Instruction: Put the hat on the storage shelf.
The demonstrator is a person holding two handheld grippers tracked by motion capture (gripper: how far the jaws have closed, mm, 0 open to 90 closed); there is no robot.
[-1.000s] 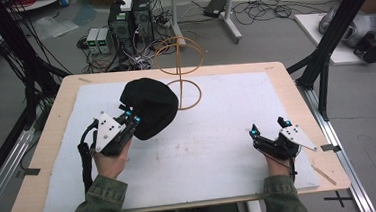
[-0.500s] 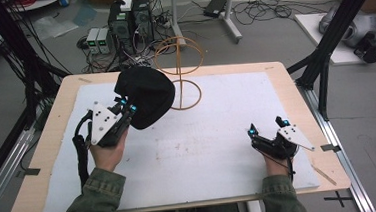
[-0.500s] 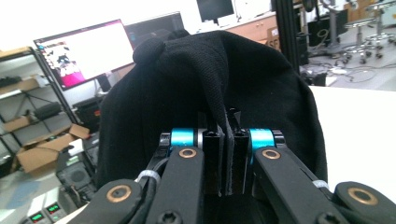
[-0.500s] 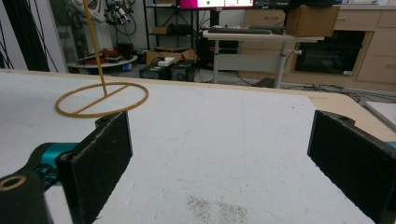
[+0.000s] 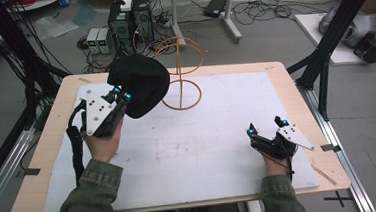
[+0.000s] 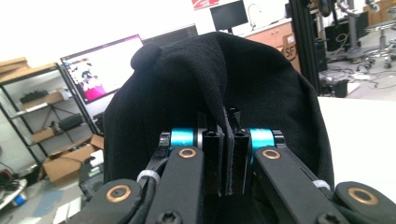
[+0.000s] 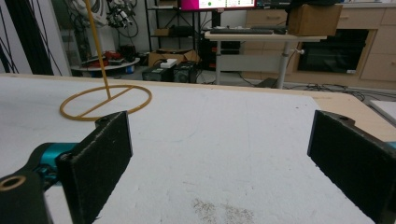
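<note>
Cap (image 5: 142, 84) in left tool (image 5: 120, 94) jaws

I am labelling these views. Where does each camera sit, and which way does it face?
High view: above the person's side, facing forward and down on the table; both forearms show.
Left gripper view: on the left hand-held gripper, looking along jaws shut on the cap.
Right gripper view: on the right hand-held gripper, low over the table, jaws open.
Shared: high and right views both show the stand.

White mat (image 5: 219, 149) over wooden table (image 5: 294, 78)
</note>
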